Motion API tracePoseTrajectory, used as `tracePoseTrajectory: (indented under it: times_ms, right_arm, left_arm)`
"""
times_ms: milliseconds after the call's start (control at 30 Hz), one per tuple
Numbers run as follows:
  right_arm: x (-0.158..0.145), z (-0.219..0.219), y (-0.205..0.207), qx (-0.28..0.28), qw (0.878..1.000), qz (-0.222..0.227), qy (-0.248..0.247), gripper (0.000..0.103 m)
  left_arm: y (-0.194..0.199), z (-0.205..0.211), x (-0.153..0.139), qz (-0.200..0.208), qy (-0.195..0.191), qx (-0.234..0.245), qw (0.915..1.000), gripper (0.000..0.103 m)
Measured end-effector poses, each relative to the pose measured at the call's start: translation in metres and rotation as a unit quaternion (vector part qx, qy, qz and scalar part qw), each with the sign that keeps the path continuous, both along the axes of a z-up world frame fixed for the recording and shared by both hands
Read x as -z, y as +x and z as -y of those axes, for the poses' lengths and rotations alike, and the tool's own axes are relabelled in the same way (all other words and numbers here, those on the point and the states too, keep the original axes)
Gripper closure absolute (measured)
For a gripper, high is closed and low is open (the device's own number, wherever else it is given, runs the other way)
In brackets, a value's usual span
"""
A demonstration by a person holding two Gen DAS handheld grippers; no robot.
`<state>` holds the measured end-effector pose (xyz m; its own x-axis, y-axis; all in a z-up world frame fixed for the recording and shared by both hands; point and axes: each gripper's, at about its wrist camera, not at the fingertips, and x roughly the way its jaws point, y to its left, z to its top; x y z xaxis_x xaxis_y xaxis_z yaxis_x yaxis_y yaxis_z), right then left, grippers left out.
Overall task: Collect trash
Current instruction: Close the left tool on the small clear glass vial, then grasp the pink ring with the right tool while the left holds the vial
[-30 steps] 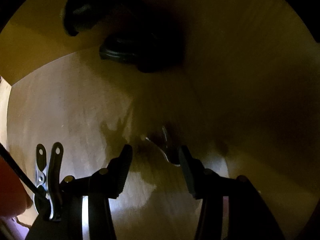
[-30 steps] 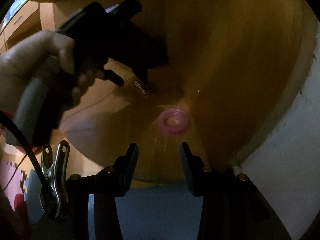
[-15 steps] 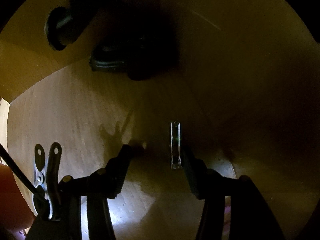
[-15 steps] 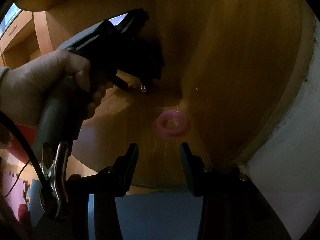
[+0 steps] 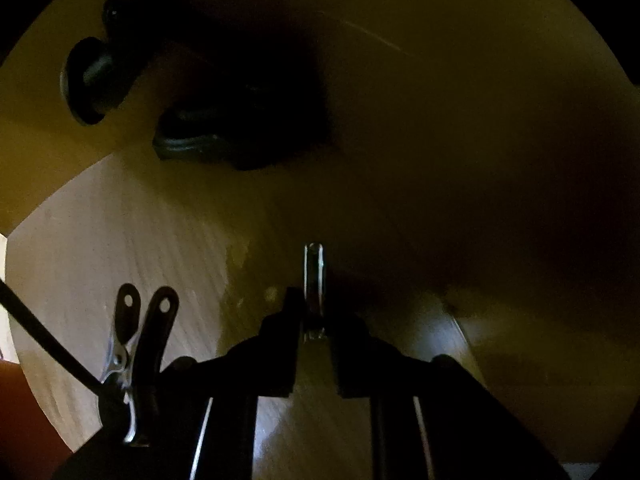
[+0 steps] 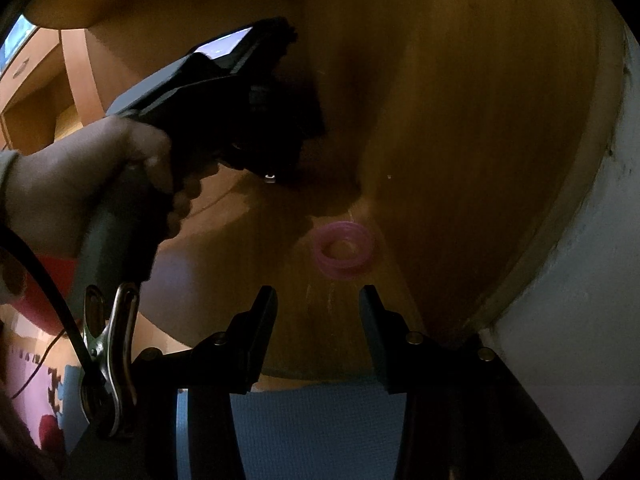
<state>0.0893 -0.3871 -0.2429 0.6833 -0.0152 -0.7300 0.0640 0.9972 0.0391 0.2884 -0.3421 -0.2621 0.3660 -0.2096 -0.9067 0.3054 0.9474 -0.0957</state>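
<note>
Closed up since a second ago: left tool (image 5: 313, 312), now clenched on clear ring (image 5: 314, 292), ring standing on edge between the pads and sticking out past the tips. Was lying loose and flatter on the tabletop (image 5: 120, 240) before, jaws wide either side. Clamp (image 5: 136, 344) and black cable at lower left of left wrist view, two dark round shapes at upper left, too dim to name. Wooden surface and corner walls mostly in shadow.

From right wrist view, left to right: hand (image 6: 80, 184) gripping grey handle of the left tool (image 6: 276, 178), tips down at the tabletop (image 6: 248, 248) with a small glint of the ring (image 6: 270, 177) between them. Pink ring (image 6: 344, 250) lying flat, near the corner, well apart from the left tool. Right tool (image 6: 318, 312) unchanged, half spread, nothing between its pads, pink ring just ahead of the tips, not touching. White wall (image 6: 580, 280) at far right.
</note>
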Motion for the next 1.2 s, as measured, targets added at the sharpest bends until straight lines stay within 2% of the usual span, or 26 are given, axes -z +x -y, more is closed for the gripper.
tracePoseTrajectory:
  times_ms: [100,167,300,367,467,633,767,933,1000,1200]
  right_arm:
    - [-0.001,0.003,0.003,0.007,1.000,0.002,-0.004,0.059]
    - [-0.001,0.004,0.006,0.013,1.000,0.003,-0.008,0.049]
    - [-0.001,0.005,0.013,0.025,1.000,0.007,-0.014,0.045]
    - [0.001,0.000,0.016,0.018,1.000,0.004,-0.019,0.035]
    - [0.004,-0.007,0.017,0.029,0.999,-0.001,-0.043,0.032]
    - [-0.001,0.003,0.018,0.068,0.998,-0.003,0.014,0.032]
    - [-0.008,-0.014,0.017,0.054,0.998,0.020,-0.025,0.032]
    - [-0.008,-0.032,0.024,0.010,0.996,0.023,-0.091,0.032]
    - [-0.004,-0.028,0.028,0.003,0.995,0.010,-0.102,0.032]
    - [0.007,-0.007,0.042,0.011,0.998,-0.045,-0.043,0.032]
  left_arm:
    - [-0.006,-0.008,-0.003,0.000,-0.005,0.014,0.9999,0.090]
    - [-0.012,-0.018,-0.007,0.007,-0.005,0.023,0.9997,0.090]
    - [-0.019,-0.036,-0.012,0.004,-0.005,0.028,0.9996,0.090]
    - [-0.022,-0.048,-0.012,-0.001,0.000,0.028,0.9996,0.090]
    - [-0.027,-0.067,-0.011,-0.020,0.008,0.022,0.9995,0.090]
    - [-0.036,-0.096,-0.018,-0.045,0.020,0.019,0.9986,0.090]
    - [-0.045,-0.109,-0.031,-0.039,0.020,0.025,0.9987,0.090]
    - [-0.067,-0.118,-0.043,-0.046,0.005,0.011,0.9989,0.090]
    - [-0.061,-0.128,-0.040,-0.055,0.000,0.005,0.9985,0.090]
    - [-0.063,-0.134,-0.033,-0.066,-0.010,-0.006,0.9978,0.090]
